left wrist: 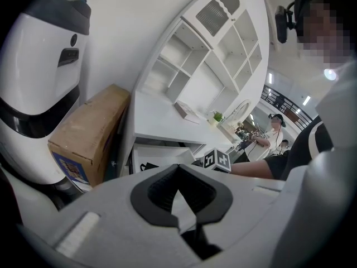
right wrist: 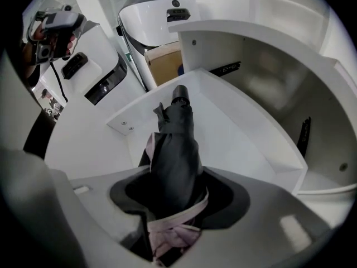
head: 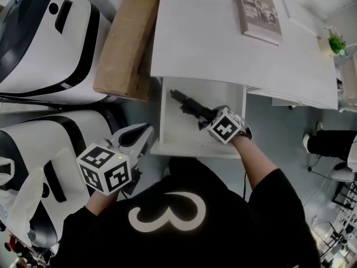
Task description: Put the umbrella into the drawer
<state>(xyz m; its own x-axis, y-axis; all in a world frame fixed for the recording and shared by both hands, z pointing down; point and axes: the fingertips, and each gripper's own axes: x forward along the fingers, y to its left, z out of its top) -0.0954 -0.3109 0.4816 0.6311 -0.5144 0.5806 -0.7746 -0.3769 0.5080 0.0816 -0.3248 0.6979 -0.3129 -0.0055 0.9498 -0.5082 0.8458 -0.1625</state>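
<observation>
The white drawer (head: 167,135) stands pulled out beneath the desk (head: 212,38). Within its walls is the folded umbrella (right wrist: 177,144), black end pointing to ten o'clock in the head view. Its cloth is dark grey with bunched pale pink trim. The right gripper (right wrist: 175,205) pinches it. The left gripper (left wrist: 179,205), at the drawer's eight o'clock, is pressed together on nothing.

A black short-sleeved shirt (head: 240,228) with a white 3-shaped mark is worn; black-and-white marker cubes (head: 105,169) are fitted to the left gripper (head: 142,138) and right gripper (right wrist: 178,186).
</observation>
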